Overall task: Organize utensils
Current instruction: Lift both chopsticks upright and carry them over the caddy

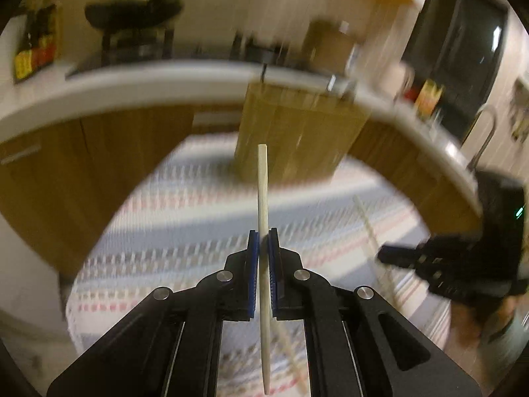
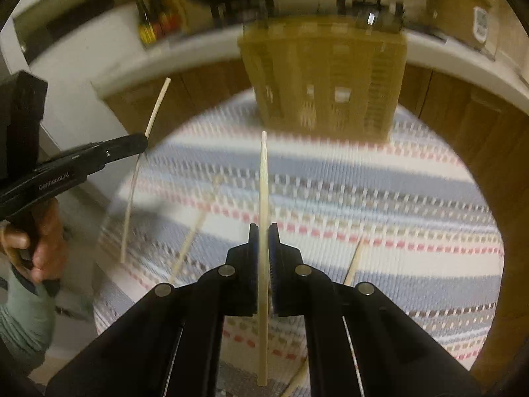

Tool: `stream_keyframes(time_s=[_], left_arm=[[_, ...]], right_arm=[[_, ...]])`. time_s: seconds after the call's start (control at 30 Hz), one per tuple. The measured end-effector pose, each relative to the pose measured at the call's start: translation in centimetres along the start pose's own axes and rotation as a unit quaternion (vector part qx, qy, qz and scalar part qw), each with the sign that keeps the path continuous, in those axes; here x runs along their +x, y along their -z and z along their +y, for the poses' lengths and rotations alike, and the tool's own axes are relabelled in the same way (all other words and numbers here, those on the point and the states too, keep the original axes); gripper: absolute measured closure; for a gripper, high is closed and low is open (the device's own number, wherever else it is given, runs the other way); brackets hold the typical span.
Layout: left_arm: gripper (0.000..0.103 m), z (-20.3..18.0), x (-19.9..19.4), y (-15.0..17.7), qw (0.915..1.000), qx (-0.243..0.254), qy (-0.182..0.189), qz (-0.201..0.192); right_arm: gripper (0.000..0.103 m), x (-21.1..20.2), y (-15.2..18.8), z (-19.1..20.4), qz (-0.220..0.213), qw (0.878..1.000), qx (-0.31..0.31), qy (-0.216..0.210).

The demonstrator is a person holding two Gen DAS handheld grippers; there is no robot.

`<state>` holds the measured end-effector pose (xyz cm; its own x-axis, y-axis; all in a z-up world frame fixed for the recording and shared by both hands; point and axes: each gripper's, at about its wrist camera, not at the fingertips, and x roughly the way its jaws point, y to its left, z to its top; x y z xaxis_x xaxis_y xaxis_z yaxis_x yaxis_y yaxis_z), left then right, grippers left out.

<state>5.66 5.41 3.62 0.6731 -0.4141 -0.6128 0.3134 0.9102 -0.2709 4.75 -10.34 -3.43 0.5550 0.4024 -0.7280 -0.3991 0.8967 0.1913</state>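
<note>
- With both tools clamped, left gripper point(image 1: 263, 241) pinches one chopstick point(image 1: 262, 192), right gripper point(image 2: 263, 236) another chopstick point(image 2: 263, 178), both above the striped mat point(image 2: 380, 182).
- Step looks like carry, mid-task: loose chopsticks point(image 2: 190, 248) remain on mat.
- Next likely: aim tips into bamboo organizer point(image 2: 325, 76) beyond, then release.

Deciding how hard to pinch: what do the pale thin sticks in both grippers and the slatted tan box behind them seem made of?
The pale thin stick in the left gripper and the one in the right gripper look like unfinished bamboo or light wood: matte, cream, squared tips. The slatted tan box also looks like bamboo or wood, though blur leaves that open.
</note>
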Motion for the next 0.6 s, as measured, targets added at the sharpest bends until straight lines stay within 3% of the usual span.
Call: stream_keyframes(time_s=[0.17,0.3,0.6], left_arm=[[0.099,-0.8,-2.6,-4.0,0.9927,-0.014,0.031,-0.116],[0.099,-2.6,-3.4,-8.2,0.9785,-0.009,0.046,-0.201],[0.099,-5.4,-1.0,-14.1,0.9554,-0.001,0.035,-0.293]], right_arm=[[0.099,-3.7,-2.5,-1.7,-0.114,0.993,0.013,-0.009],[0.099,-5.9,-5.6,-3.0,-0.175,0.984,0.021,0.001],[0.099,-8.4,-13.8,-5.7,-0.313,0.948,0.029,0.056]])
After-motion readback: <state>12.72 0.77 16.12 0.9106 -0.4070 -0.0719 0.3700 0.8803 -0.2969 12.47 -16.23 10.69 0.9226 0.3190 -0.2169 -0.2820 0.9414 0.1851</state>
